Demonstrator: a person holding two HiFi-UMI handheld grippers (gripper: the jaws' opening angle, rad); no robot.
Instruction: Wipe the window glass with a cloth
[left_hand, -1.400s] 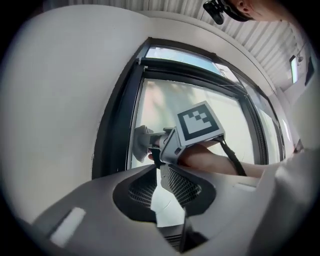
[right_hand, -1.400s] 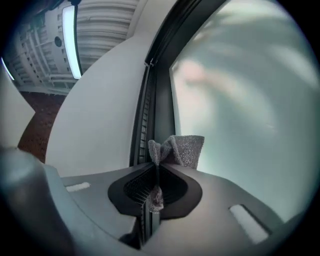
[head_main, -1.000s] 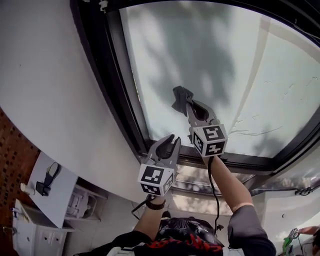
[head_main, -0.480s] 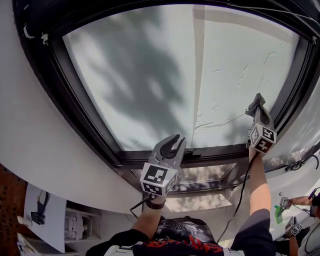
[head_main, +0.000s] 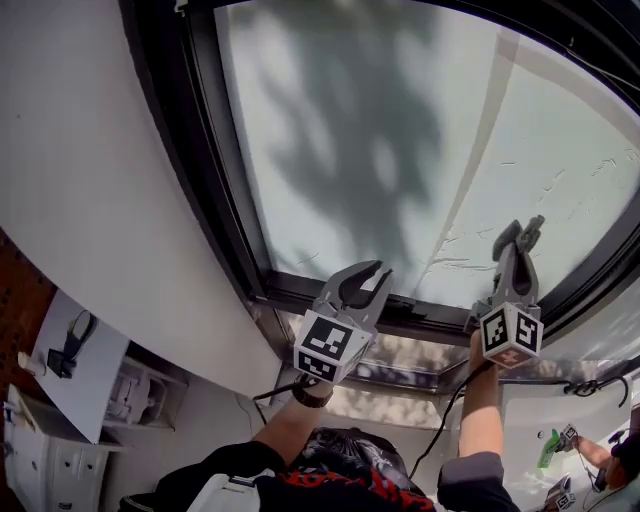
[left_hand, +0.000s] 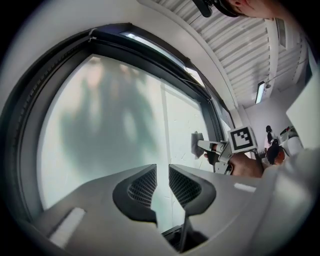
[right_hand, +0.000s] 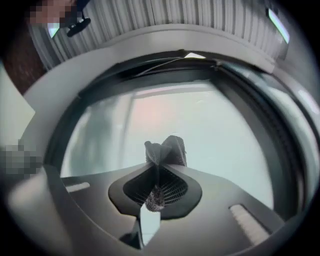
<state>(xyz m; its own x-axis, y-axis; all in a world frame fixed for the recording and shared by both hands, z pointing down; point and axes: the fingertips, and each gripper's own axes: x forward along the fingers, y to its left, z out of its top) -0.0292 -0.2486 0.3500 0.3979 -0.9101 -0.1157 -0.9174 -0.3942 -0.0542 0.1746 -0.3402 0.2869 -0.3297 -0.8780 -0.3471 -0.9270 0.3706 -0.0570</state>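
The big frosted window glass (head_main: 380, 150) (left_hand: 110, 125) (right_hand: 215, 130) fills the upper part of each view, with tree shadows on it. My right gripper (head_main: 520, 237) (right_hand: 159, 172) is shut on a dark grey cloth (head_main: 528, 228) (right_hand: 167, 150), which it holds against the glass at its lower right, near the black frame (head_main: 215, 190). In the left gripper view that cloth (left_hand: 196, 145) shows at the tip of the right gripper (left_hand: 207, 147). Further left, my left gripper (head_main: 368, 280) (left_hand: 162, 177) is open and holds nothing, just above the bottom frame bar.
A white wall (head_main: 90, 200) curves along the left of the window. A lower pane (head_main: 400, 360) lies under the bottom bar. A white cabinet (head_main: 40, 460) stands at the bottom left. Another person's hand with a green object (head_main: 552, 448) shows at the bottom right.
My right gripper has swept the cloth from the lower middle of the glass to the right, and it is now near the lower right frame. The left gripper stayed by the bottom bar.
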